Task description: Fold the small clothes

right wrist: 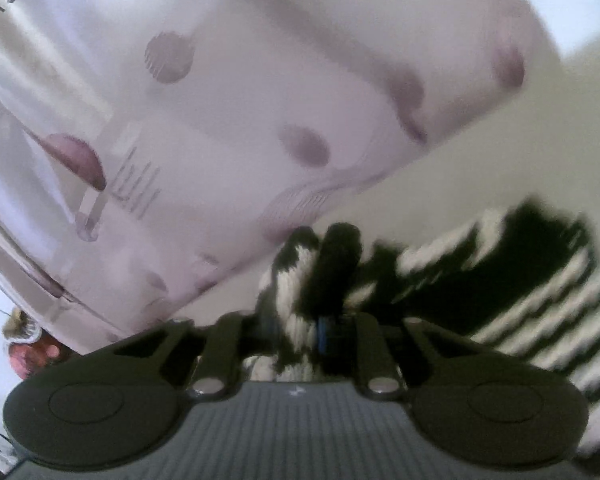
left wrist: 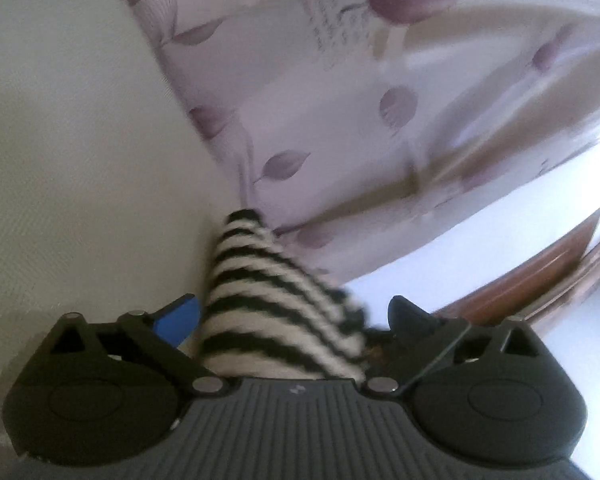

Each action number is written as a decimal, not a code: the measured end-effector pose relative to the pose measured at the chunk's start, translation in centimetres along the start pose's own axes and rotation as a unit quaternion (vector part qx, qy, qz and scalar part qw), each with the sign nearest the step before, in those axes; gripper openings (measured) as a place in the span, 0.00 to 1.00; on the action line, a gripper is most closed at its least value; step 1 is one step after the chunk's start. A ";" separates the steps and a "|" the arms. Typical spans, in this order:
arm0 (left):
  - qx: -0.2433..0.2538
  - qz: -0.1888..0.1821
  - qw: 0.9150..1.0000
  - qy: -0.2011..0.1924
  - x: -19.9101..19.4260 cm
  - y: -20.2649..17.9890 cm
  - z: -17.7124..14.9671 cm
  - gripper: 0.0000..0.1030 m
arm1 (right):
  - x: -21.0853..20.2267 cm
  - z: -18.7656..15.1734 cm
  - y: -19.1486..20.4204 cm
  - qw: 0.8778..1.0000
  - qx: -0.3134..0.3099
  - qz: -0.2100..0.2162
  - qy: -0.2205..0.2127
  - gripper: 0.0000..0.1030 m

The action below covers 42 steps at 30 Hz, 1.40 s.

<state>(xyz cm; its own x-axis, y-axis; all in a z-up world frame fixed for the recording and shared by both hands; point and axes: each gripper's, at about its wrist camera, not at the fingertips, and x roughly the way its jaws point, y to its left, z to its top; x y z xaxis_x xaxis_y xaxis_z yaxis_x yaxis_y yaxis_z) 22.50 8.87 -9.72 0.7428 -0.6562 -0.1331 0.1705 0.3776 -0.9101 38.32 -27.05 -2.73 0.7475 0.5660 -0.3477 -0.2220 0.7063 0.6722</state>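
A black-and-white striped knit garment (left wrist: 276, 312) rises in a cone between the wide-apart fingers of my left gripper (left wrist: 294, 316). That gripper is open: the blue pad (left wrist: 180, 318) on its left finger sits just beside the cloth and the right finger stands clear of it. In the right wrist view the same striped garment (right wrist: 540, 304) spreads to the right over a cream surface (right wrist: 500, 152). A bunched fold of it stands up between the close-set fingers of my right gripper (right wrist: 298, 330), which is shut on it. Both views are blurred.
A lilac fabric with purple leaf print (left wrist: 340, 100) hangs or lies behind the garment, also filling the right wrist view (right wrist: 220, 100). The cream surface (left wrist: 60, 160) lies to the left. A brown wooden edge (left wrist: 540, 276) runs at far right. A reddish object (right wrist: 24, 356) sits at lower left.
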 end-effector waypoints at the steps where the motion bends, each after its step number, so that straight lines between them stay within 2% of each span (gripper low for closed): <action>1: 0.004 0.007 1.000 0.009 0.2 0.2 -0.5 0.95 | -0.5 0.7 -0.7 1.000 -0.007 -0.001 0.004 0.16; 4: 0.030 0.015 0.999 0.034 1.5 -0.1 -2.2 0.95 | -1.5 2.4 -2.7 0.999 -0.035 -0.027 0.007 0.16; 8: 0.103 0.011 0.992 0.066 3.9 -2.2 -4.8 0.95 | -2.5 3.8 -6.3 0.997 -0.031 -0.064 -0.005 0.16; 11: 0.158 -0.005 0.984 0.083 5.0 -3.4 -6.1 0.95 | -2.7 4.1 -8.5 0.997 -0.022 -0.068 -0.003 0.16; 14: 0.195 -0.021 0.978 0.077 5.7 -4.0 -6.7 0.95 | -2.3 4.0 -10.2 0.998 -0.018 -0.060 0.004 0.16; 18: 0.197 -0.032 0.977 0.069 6.4 -3.3 -6.7 0.95 | -1.1 3.5 -11.8 0.999 -0.012 -0.041 0.025 0.18; 20: 0.194 -0.035 0.978 0.066 7.0 -3.0 -6.8 0.94 | -1.1 3.1 -13.5 0.999 0.032 -0.019 0.025 0.20; 21: 0.195 -0.036 0.978 0.065 7.4 -3.2 -6.9 0.93 | -1.5 3.0 -14.3 0.998 0.058 -0.009 0.019 0.22; 23: 0.199 -0.035 0.977 0.064 8.7 -3.9 -7.0 0.93 | -3.2 2.4 -15.2 0.996 0.092 0.002 -0.007 0.35; 25: 0.201 -0.034 0.977 0.065 9.1 -3.9 -7.3 0.92 | -6.2 1.5 -15.3 0.994 0.097 0.014 -0.050 0.46; 28: 0.200 -0.038 0.977 0.065 9.3 -3.7 -7.6 0.91 | -10.7 -0.2 -14.1 0.995 0.050 0.035 -0.078 0.46; 30: 0.198 -0.040 0.977 0.065 9.4 -3.3 -7.8 0.91 | -12.4 -1.3 -12.5 0.997 0.003 0.048 -0.054 0.46; 33: 0.184 -0.038 0.980 0.070 9.4 -2.4 -8.0 0.89 | -12.2 -3.2 -11.1 0.998 -0.040 0.052 0.016 0.46; 36: 0.180 -0.035 0.980 0.072 9.2 -1.5 -8.3 0.89 | -11.0 -4.8 -10.6 0.995 -0.080 0.023 0.055 0.46; 37: 0.180 -0.032 0.980 0.072 9.3 -1.3 -8.3 0.88 | -10.6 -5.2 -10.8 0.995 -0.077 0.025 0.061 0.45; 40: 0.194 -0.020 0.978 0.070 9.0 -1.4 -8.5 0.88 | -10.1 -5.9 -10.0 0.994 -0.094 0.015 0.060 0.13; 42: 0.208 -0.011 0.976 0.068 9.0 -1.7 -8.8 0.88 | -11.2 -6.0 -9.4 0.996 -0.088 0.005 0.035 0.12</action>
<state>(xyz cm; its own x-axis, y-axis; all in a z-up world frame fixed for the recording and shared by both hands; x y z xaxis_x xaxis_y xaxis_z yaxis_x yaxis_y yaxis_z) 23.19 -3.45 -12.79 0.6484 -0.7371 -0.1906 0.4555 0.5762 -0.6786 28.27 -37.48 -8.99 0.7005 0.5974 -0.3904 -0.3399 0.7603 0.5535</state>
